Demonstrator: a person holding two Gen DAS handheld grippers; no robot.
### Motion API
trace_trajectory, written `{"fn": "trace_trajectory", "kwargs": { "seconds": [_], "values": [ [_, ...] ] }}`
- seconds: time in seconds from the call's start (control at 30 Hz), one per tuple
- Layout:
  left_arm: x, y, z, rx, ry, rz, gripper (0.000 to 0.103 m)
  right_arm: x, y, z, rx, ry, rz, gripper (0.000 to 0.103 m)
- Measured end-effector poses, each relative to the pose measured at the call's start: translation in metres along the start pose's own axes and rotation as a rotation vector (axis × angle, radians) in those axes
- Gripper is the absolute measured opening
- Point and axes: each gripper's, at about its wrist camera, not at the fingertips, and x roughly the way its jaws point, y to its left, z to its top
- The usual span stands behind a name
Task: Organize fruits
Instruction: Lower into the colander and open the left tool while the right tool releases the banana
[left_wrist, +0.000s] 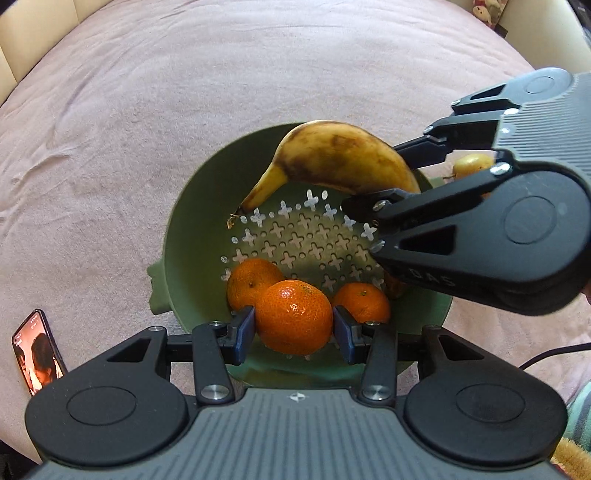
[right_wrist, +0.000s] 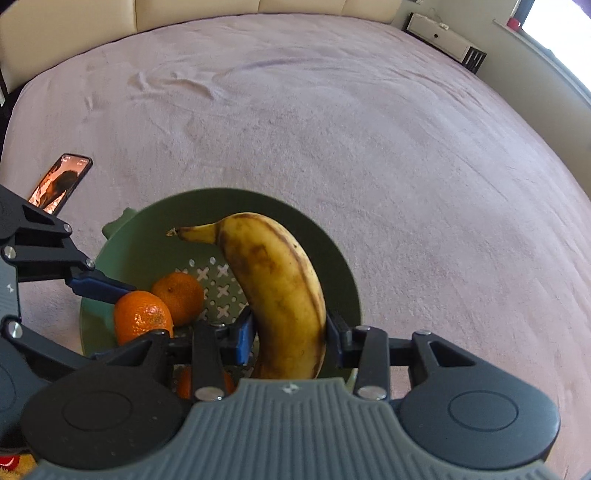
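We are looking down at a green colander (left_wrist: 184, 236) sitting on a pink blanket (left_wrist: 184, 92), with both of our grippers working over it. Our left gripper (left_wrist: 294, 325) is clenching a mandarin (left_wrist: 293, 315) between its two blue pads (left_wrist: 245, 328), which are pressing on its left and right sides, and it is holding that fruit just above the near side of the colander. Two more mandarins are lying on the perforated floor behind it, one to the left (left_wrist: 249, 280) and one to the right (left_wrist: 360, 301). Our right gripper (right_wrist: 290, 338) is reaching in from the right and is grasping a banana (right_wrist: 280, 291), with its pads squeezing the lower part of the fruit. The banana is yellow with many brown patches, and it is arching over the far half of the colander, with its stem (right_wrist: 192, 232) pointing left toward the rim. We cannot tell whether the banana is touching the colander. A small yellow fruit (left_wrist: 472, 164) is lying on the blanket past the colander's right edge, half hidden by the right gripper. A phone (right_wrist: 61, 182) with a lit screen is lying on the blanket, left of the colander and apart from it
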Motion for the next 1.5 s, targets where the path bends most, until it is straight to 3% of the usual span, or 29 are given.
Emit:
{"fn": "trace_trajectory", "kwargs": {
  "seconds": [0.17, 0.63, 1.2, 1.3, 1.47, 1.5],
  "values": [
    [0.01, -0.005, 0.001, 0.014, 0.021, -0.01, 0.051, 0.015, -0.001, -0.003, -0.009, 0.009, 0.046, 0.037],
    [0.033, -0.004, 0.003, -0.015, 0.056, 0.029, 0.053, 0.046, -0.006, -0.002, 0.014, 0.017, 0.057, 0.036],
    [0.038, -0.013, 0.003, 0.034, 0.051, 0.092, 0.069, 0.039, -0.009, -0.01, 0.054, -0.003, 0.047, 0.039],
    [0.036, -0.014, 0.002, 0.038, 0.035, 0.085, 0.074, 0.032, -0.011, -0.011, 0.073, -0.02, 0.065, 0.047],
    [0.027, -0.013, 0.003, 0.03, 0.005, 0.086, 0.075, 0.017, -0.008, -0.012, 0.06, -0.046, 0.044, 0.05],
    [0.025, -0.013, 0.003, 0.029, -0.003, 0.085, 0.075, 0.012, -0.009, -0.013, 0.062, -0.054, 0.032, 0.054]
  ]
}}
